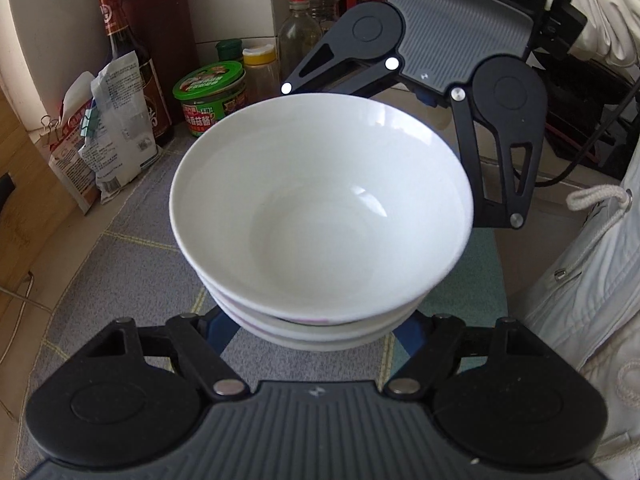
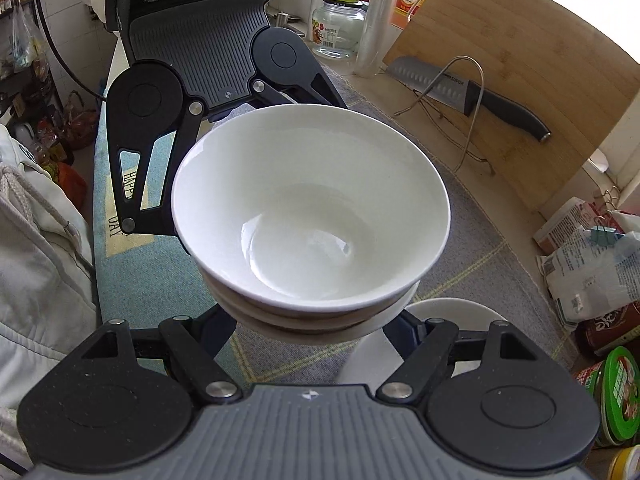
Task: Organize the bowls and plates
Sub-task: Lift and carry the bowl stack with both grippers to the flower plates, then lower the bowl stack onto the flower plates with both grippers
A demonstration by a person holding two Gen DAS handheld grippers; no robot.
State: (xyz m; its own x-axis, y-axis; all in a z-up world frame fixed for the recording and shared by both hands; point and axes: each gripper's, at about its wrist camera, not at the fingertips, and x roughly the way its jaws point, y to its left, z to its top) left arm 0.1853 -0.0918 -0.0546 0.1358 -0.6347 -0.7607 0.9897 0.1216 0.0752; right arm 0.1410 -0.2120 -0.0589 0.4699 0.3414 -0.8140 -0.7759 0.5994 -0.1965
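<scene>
A stack of three white bowls (image 1: 320,216) is held between both grippers from opposite sides, above the grey patterned mat (image 1: 132,264). It fills the right wrist view too (image 2: 312,208). My left gripper (image 1: 316,320) grips the stack's lower part; its fingertips are hidden under the bowls. My right gripper (image 2: 312,320) grips the far side the same way. A white plate (image 2: 440,320) lies on the mat below the stack, partly hidden, in the right wrist view. Each gripper shows in the other's view.
Sauce bottles (image 1: 132,60), a green-lidded jar (image 1: 210,96) and clipped bags (image 1: 116,128) stand at the mat's edge. A wire rack (image 2: 452,108), a knife (image 2: 480,96) and a wooden cutting board (image 2: 532,72) stand behind. My white jacket (image 1: 592,280) is at the side.
</scene>
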